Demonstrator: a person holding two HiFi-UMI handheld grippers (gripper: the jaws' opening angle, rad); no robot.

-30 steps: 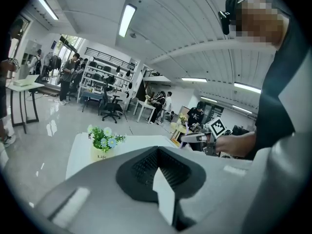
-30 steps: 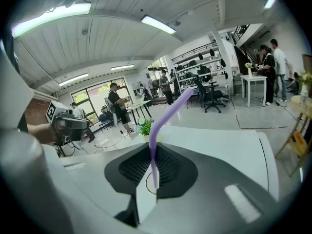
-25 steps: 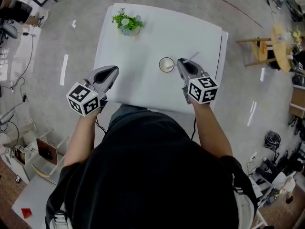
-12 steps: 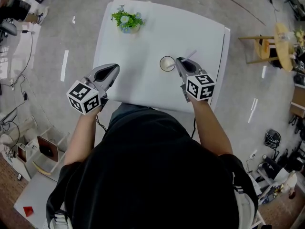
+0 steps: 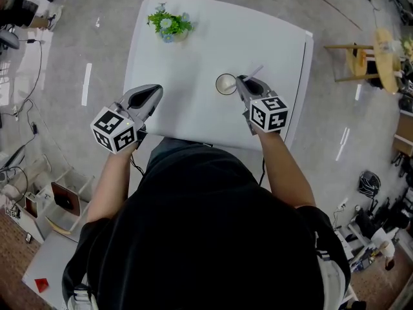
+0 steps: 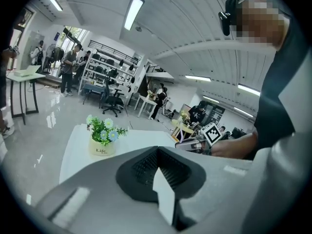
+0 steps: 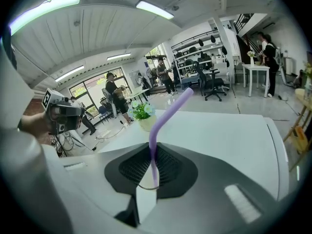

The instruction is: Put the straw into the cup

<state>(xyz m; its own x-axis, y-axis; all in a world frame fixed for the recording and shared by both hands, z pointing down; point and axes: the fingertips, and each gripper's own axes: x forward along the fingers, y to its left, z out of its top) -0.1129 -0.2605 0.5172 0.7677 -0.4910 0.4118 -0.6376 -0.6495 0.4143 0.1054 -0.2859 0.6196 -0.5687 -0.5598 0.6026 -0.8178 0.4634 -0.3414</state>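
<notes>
Above a white rectangular table (image 5: 193, 50) on grey polished floor (image 5: 106, 18), the right gripper (image 5: 240, 81) is clamping a bent lilac straw (image 7: 151, 155); the left gripper (image 5: 155, 92) is hovering closed, empty.

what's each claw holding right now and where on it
The right claw grips the purple straw on its straight part, below the bend. The left claw is shut and holds nothing.

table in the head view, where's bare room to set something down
The table is bare between the left gripper and the cup, and across the far side right of the flower pot. It is crowded at the cup, where the right gripper holds the straw.
</notes>
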